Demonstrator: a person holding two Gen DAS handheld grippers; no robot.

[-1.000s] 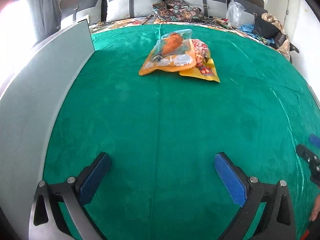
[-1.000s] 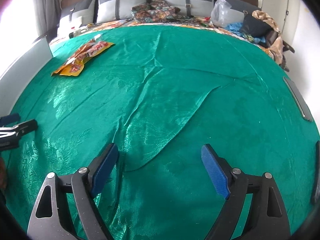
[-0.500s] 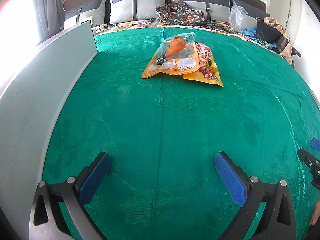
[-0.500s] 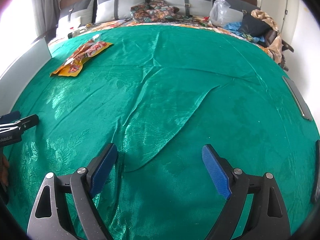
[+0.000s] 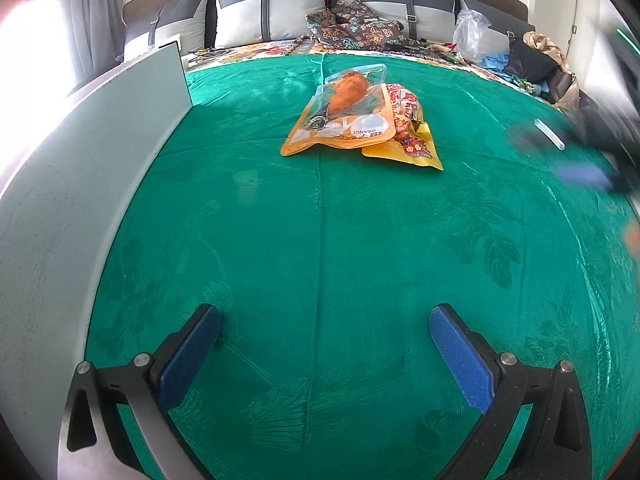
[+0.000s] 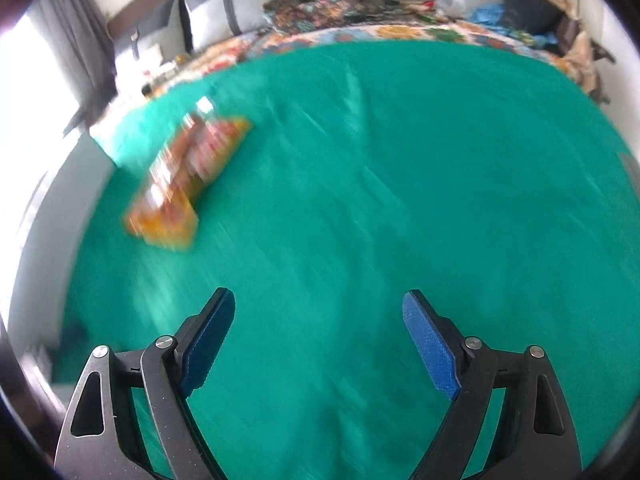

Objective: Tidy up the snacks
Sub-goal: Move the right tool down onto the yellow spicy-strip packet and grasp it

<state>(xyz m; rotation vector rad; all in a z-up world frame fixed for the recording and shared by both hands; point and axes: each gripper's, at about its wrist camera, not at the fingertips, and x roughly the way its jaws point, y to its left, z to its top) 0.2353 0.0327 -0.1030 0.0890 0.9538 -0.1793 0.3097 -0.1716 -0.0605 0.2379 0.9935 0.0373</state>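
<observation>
Nearest in the left wrist view, the left gripper (image 5: 325, 354) hangs over the green cloth (image 5: 320, 240) with its blue pads spread wide and nothing between them. The right gripper (image 6: 318, 338) is likewise wide apart and empty, its jaws easing a little closer at this moment, over bare cloth in a view smeared by motion. Farther off lie the snack packets, two overlapping pouches flat on the cloth: an orange pouch (image 5: 344, 114) with a clear window on top and a yellow and red pouch (image 5: 408, 132) tucked under its right edge. From the left gripper they sit straight ahead and far, their long axes running roughly away from the tongs, leaning slightly left at the near end. From the right gripper the same packets (image 6: 184, 184) lie ahead and well to the left, lengthwise along a diagonal. Neither is close; which hand is nearer I cannot say surely. A grey panel (image 5: 80, 200) borders the cloth on the left, with cushions beyond. Against the frame half a second back, the left view matches, while the right gripper has swung toward the pouches, which now loom larger, and it shows as a blur at the far right of the left view.
</observation>
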